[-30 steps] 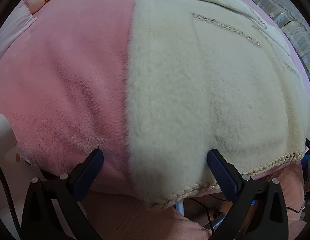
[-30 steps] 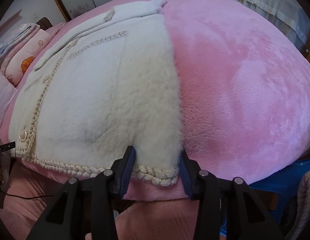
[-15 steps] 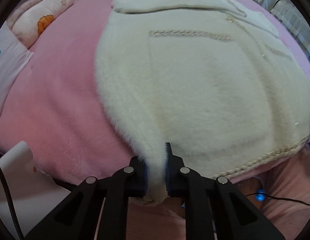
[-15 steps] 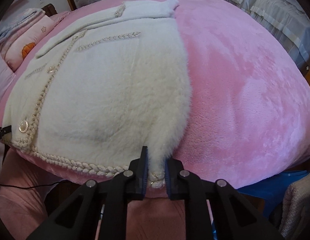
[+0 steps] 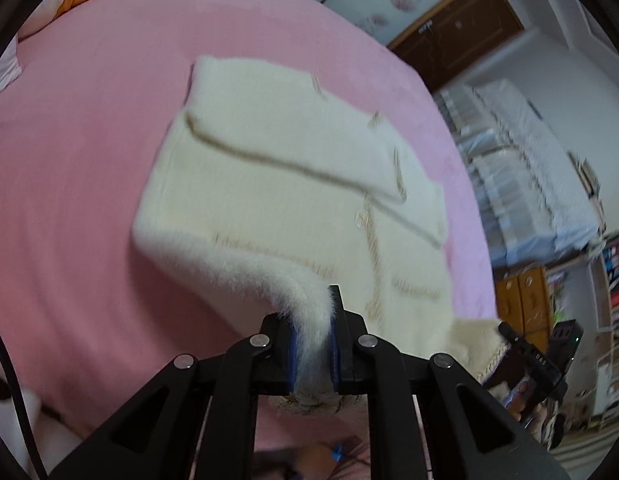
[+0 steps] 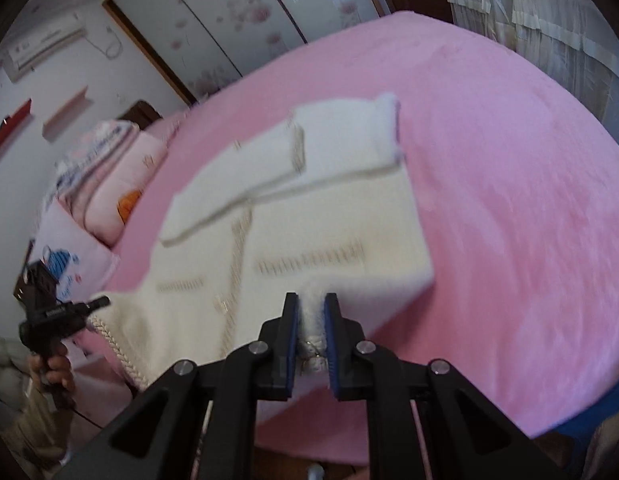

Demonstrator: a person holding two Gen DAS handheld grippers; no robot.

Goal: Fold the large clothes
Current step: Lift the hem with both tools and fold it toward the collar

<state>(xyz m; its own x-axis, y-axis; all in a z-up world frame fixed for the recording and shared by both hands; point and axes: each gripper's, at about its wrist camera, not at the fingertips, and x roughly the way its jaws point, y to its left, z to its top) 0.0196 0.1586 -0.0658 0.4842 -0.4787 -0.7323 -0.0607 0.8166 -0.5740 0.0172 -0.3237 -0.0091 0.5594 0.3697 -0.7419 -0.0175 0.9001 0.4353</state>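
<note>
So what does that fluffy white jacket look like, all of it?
The fluffy white jacket is cream and furry, with pale braided trim down its front, across its pockets and along the hem. Its sleeves lie folded across the chest. It rests on the pink blanket, with the hem lifted; the left gripper and the right gripper each pinch one bottom corner.

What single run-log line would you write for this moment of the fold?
stage: hem lifted off bed | left gripper: shut on cardigan | right gripper: shut on cardigan | upper part: lying on pink bed
</note>
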